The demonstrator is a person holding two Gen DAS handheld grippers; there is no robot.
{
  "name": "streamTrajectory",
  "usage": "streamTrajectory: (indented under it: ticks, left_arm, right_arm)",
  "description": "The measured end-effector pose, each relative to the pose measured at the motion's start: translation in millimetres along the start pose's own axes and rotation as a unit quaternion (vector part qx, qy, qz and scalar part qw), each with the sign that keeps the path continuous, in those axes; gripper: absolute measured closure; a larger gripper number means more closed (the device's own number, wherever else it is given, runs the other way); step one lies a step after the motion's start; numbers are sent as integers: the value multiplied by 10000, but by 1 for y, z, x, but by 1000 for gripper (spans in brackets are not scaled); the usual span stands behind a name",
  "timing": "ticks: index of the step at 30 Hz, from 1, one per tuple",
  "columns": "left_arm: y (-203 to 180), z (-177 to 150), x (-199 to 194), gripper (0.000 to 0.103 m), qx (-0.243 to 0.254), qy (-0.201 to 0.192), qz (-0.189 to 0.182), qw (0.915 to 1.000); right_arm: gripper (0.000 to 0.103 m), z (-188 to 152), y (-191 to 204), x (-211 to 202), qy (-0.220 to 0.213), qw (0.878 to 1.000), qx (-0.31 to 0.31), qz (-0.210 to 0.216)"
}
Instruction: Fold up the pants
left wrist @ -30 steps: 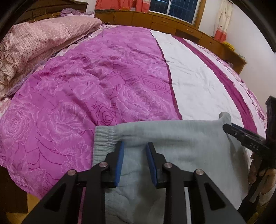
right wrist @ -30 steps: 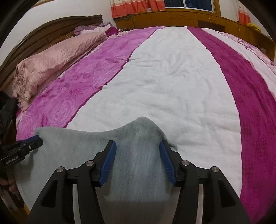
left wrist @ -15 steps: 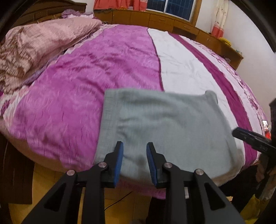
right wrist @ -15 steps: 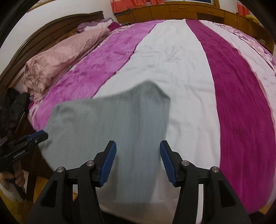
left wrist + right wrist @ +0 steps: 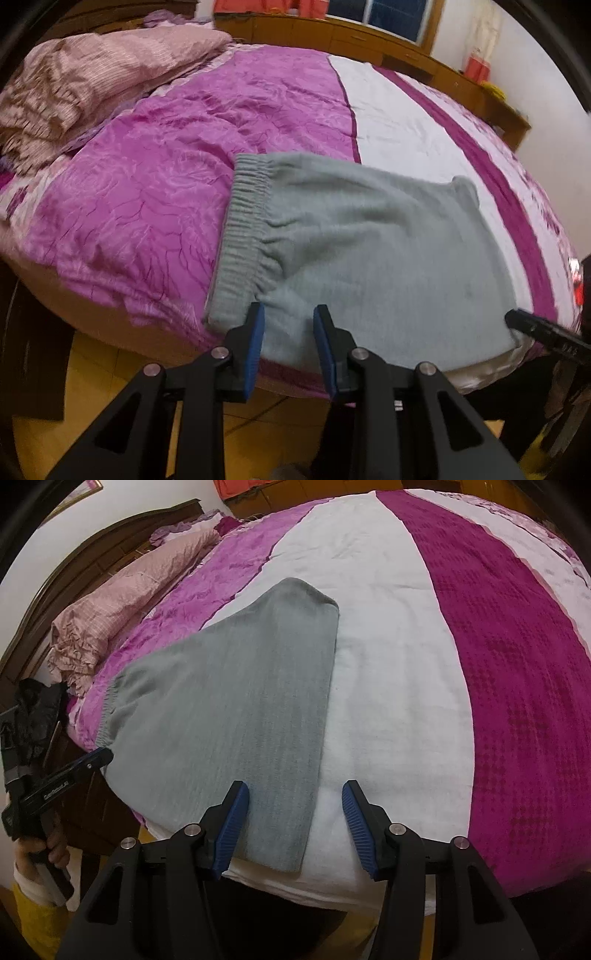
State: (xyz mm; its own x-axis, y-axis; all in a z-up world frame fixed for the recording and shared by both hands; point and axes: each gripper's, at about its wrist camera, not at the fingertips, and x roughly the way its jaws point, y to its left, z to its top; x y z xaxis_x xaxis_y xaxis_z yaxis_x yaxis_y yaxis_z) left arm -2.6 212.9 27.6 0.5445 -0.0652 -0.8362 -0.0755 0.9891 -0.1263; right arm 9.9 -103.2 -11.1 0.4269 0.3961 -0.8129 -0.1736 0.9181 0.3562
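The grey pants [image 5: 369, 240] lie folded flat on the bed near its front edge, elastic waistband [image 5: 243, 229] on the left. They also show in the right wrist view [image 5: 236, 709]. My left gripper [image 5: 288, 332] is open and empty, just off the pants' near edge by the waistband. My right gripper [image 5: 293, 808] is open and empty, over the pants' near right corner. Each gripper shows in the other's view: the right one's tip [image 5: 535, 326], the left one [image 5: 66, 775].
The bed has a purple, white and magenta quilt [image 5: 147, 184]. A pink bundled blanket [image 5: 85, 81] lies at the far left by the wooden headboard [image 5: 110, 554]. Wooden cabinets [image 5: 369, 33] line the far wall. The wooden floor [image 5: 92, 387] lies below the bed's edge.
Both grippers have drawn back toward the bed's front edge and away from the pants. The pants now lie released and flat on the quilt.
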Motion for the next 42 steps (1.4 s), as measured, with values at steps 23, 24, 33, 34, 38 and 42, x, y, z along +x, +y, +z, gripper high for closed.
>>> streamTrajectory:
  ticks: [23, 24, 33, 34, 38, 42]
  left_arm:
    - [-14, -12, 16, 72, -24, 149, -206, 9997]
    - [-15, -12, 16, 72, -13, 146, -198, 9997]
    - [-16, -12, 16, 72, -6, 162, -170, 9997]
    - [-16, -12, 16, 72, -7, 165, -161, 9997]
    - [-19, -10, 13, 72, 10, 191, -95, 9998]
    - [-21, -9, 7, 72, -11, 182, -62, 9998]
  right_arm:
    - [41, 7, -8, 13, -116, 9986, 167, 488]
    - [41, 8, -7, 12, -99, 9983, 195, 536]
    - [52, 10, -3, 20, -136, 9969, 175, 748]
    - [58, 9, -4, 19, -157, 9970, 189, 733]
    - [87, 14, -8, 15, -232, 9942, 543, 899]
    - [95, 17, -3, 3, -433, 9936, 452, 939]
